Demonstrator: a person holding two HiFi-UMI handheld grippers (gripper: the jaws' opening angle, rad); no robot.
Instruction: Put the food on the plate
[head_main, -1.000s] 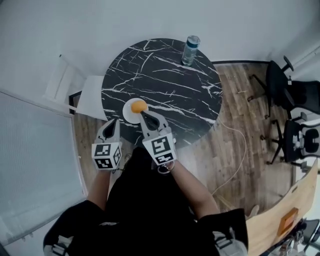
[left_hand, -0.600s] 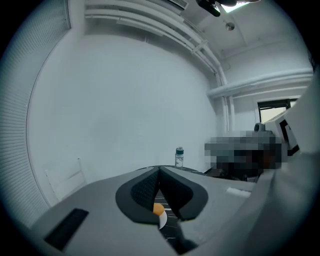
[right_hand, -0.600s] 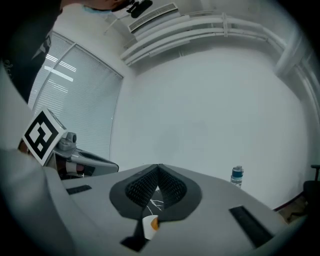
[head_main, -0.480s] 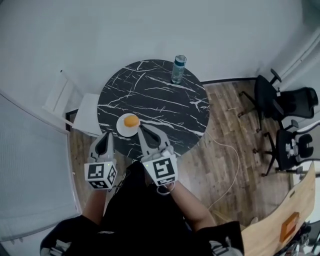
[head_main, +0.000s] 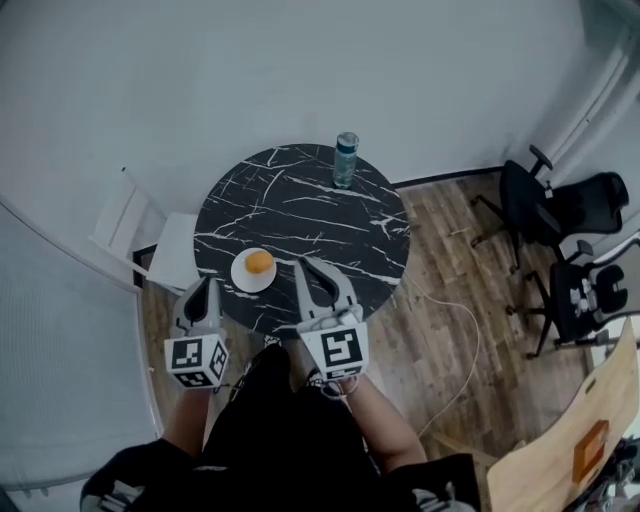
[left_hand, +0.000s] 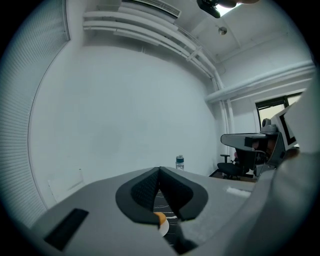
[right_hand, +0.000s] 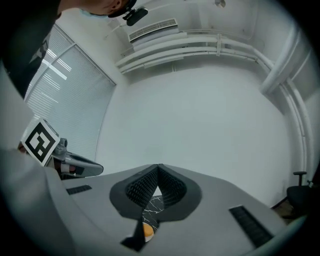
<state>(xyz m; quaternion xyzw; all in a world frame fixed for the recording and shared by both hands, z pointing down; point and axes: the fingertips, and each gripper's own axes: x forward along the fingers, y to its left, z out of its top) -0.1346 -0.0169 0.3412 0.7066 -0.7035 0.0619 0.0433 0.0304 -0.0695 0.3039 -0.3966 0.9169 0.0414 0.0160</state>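
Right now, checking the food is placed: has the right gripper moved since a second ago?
Yes: the right gripper has drawn back from the plate, toward the person.

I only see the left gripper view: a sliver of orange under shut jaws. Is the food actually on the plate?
Observer: Yes. The head view shows the orange food sitting on the white plate, near the table edge closest to the person.
Operator: Where is the right gripper?
Observer: The right gripper hangs just right of the plate, shut and empty.
Operator: And my left gripper?
Observer: The left gripper is by the table's rim, left of the plate and apart from it.
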